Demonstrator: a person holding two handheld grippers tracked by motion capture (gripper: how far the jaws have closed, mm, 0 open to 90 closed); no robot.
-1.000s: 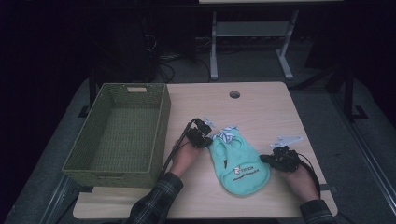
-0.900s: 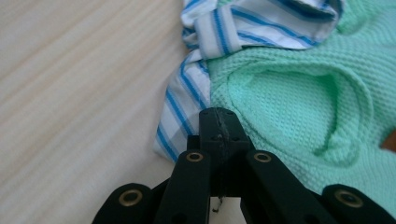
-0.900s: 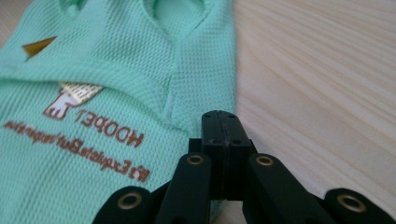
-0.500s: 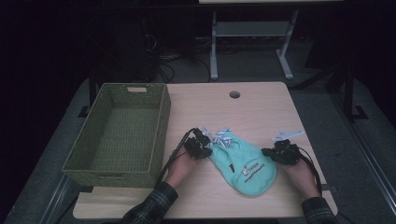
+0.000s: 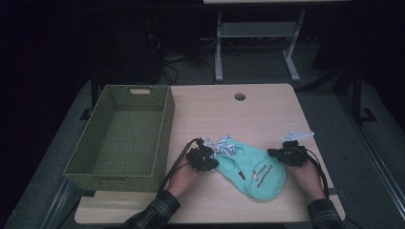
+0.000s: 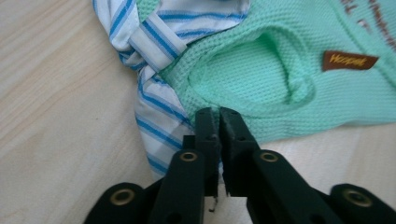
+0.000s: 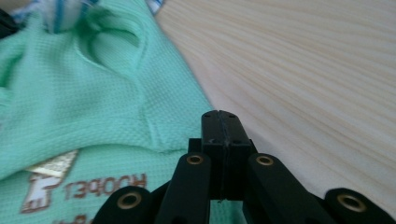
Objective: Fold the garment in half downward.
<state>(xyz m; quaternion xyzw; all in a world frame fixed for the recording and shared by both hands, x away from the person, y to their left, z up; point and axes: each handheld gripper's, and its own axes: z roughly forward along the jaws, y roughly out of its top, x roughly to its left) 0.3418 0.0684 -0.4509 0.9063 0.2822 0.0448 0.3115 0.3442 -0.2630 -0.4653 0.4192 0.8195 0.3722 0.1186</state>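
Observation:
A mint green knitted garment (image 5: 255, 172) with a blue-and-white striped collar (image 5: 222, 143) lies flat on the wooden table (image 5: 224, 114), near the front edge. My left gripper (image 5: 210, 160) is at its left edge. In the left gripper view the left gripper (image 6: 218, 114) shows a thin gap: its jaws have just been opening, and the green hem (image 6: 261, 79) lies at the tips, not pinched. My right gripper (image 5: 278, 154) is at the garment's right edge. In the right gripper view the right gripper (image 7: 219, 117) has its jaws pressed together on the green fabric (image 7: 70, 93).
A green woven basket (image 5: 165, 119) stands on the table's left side, a hand's width from the left gripper. A round cable hole (image 5: 239, 97) sits near the table's far edge. Dark floor, cables and a grey stand lie beyond the table.
The left gripper has come toward the near edge, drawing the garment with it. The garment now lies lower and spread more sideways. The right gripper has barely moved.

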